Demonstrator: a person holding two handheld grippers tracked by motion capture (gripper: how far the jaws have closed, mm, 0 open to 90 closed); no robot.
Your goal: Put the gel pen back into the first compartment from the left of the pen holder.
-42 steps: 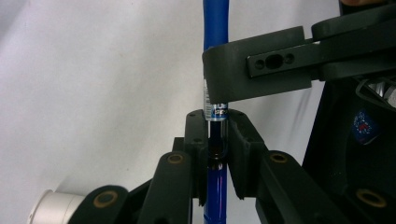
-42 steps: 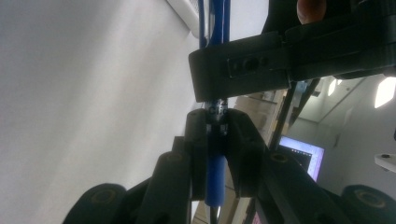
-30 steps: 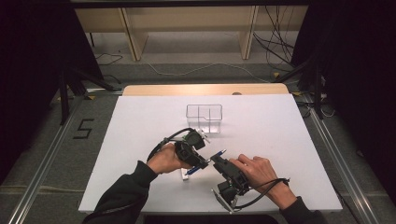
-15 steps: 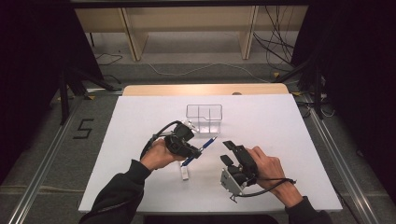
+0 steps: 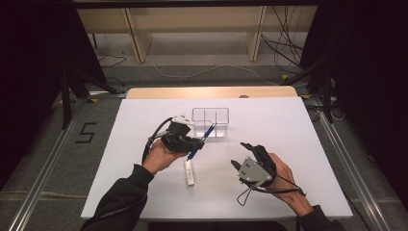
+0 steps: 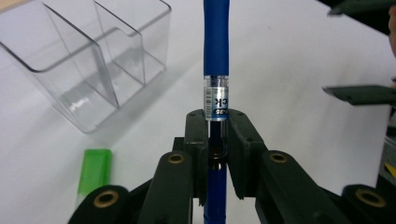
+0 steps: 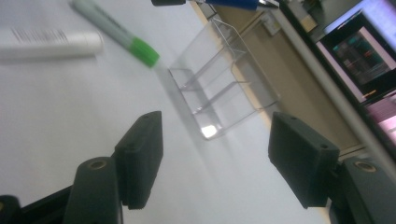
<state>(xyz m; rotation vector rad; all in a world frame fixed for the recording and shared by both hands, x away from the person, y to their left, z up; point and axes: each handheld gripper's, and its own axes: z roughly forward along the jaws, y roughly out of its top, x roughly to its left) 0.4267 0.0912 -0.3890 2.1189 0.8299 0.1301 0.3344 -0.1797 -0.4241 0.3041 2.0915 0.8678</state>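
My left gripper is shut on a blue pen, held above the white table with its far end close to a clear divided organiser. In the left gripper view the pen runs straight up from between the pads, and the organiser stands to its left. My right gripper hovers to the right, apart from the pen. Its jaws have just been opening, and in the right gripper view nothing is between the right gripper's jaws.
A white marker lies on the table below my left hand. In the right gripper view a green-capped marker lies beside the white marker, near the organiser. A wooden strip edges the table's far side.
The right gripper has drawn away from the pen to the right and its jaws have spread. The left gripper has carried the blue pen away from me, toward the organiser.
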